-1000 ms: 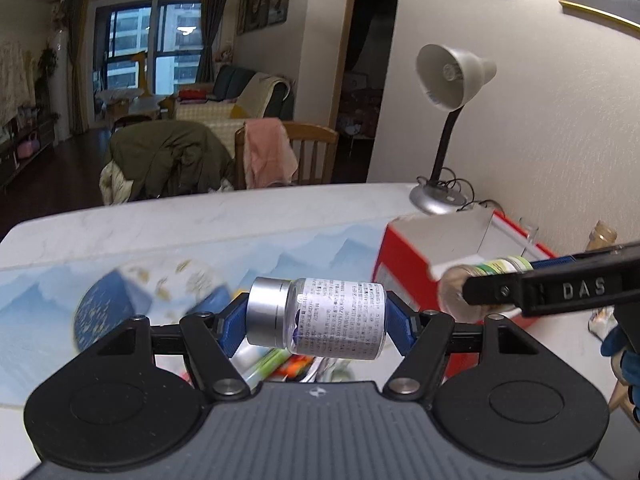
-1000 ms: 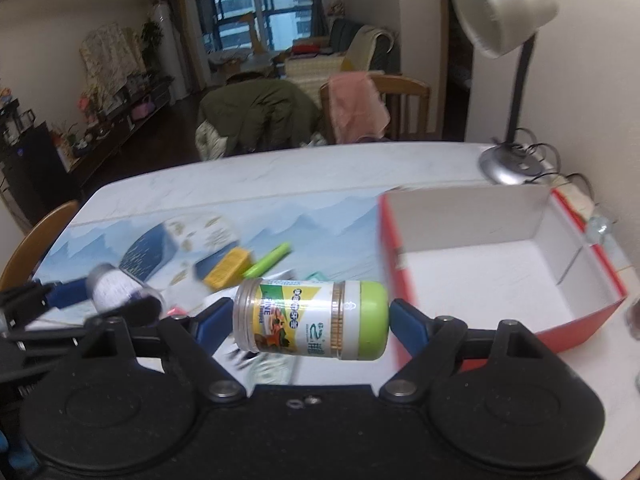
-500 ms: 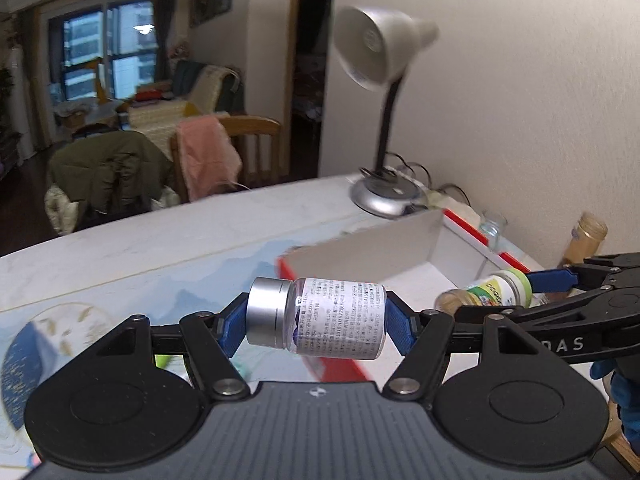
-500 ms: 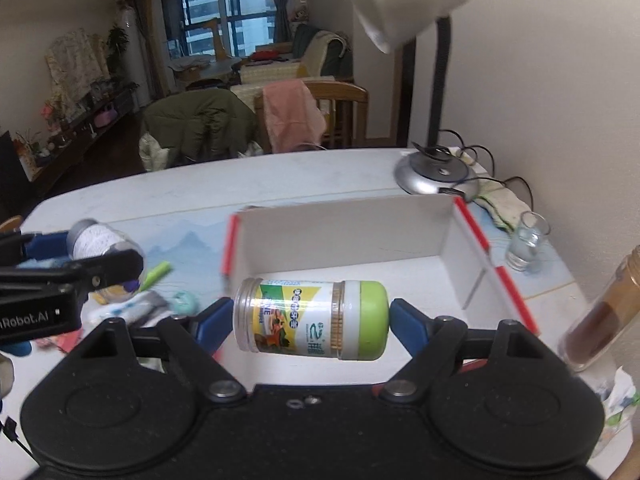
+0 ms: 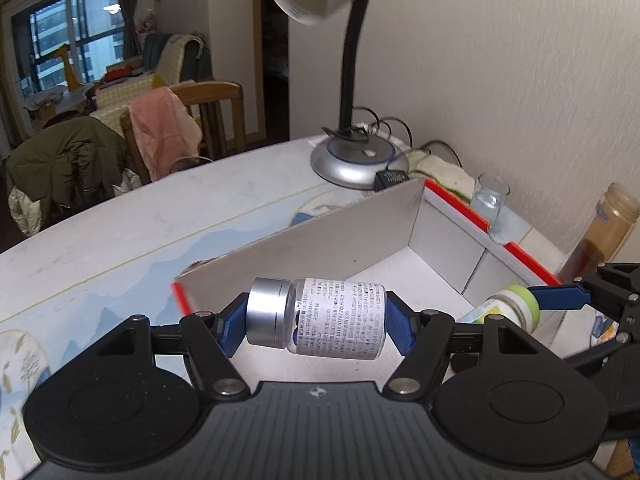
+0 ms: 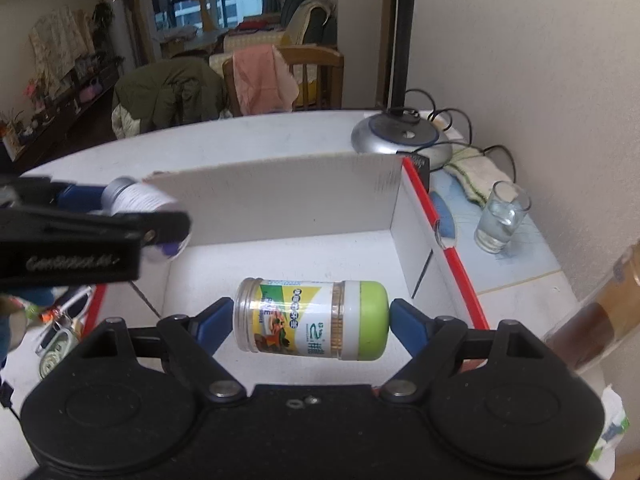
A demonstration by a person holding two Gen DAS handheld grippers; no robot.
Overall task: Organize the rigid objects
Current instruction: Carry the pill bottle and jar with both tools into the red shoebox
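My left gripper (image 5: 316, 326) is shut endwise on a small clear bottle (image 5: 320, 318) with a silver cap and a white printed label, held sideways above the open red-and-white box (image 5: 404, 216). My right gripper (image 6: 310, 322) is shut on a green-capped jar (image 6: 312, 320) with a yellow label, also sideways, over the box's white floor (image 6: 304, 256). In the left wrist view the green-capped jar (image 5: 504, 310) shows at the right, low inside the box. In the right wrist view the left gripper (image 6: 132, 210) comes in from the left over the box's left side, with the silver-capped bottle (image 6: 136, 198).
A desk lamp's base (image 5: 356, 158) and cables stand behind the box by the wall. A glass of water (image 6: 500, 216), a folded cloth (image 6: 472, 168) and a tall brown bottle (image 6: 600, 312) sit right of the box. Loose small items (image 6: 56, 332) lie left of it.
Both grippers have moved right and down from over the patterned mat to over the box, each keeping its hold. The lamp and wall have come much closer.
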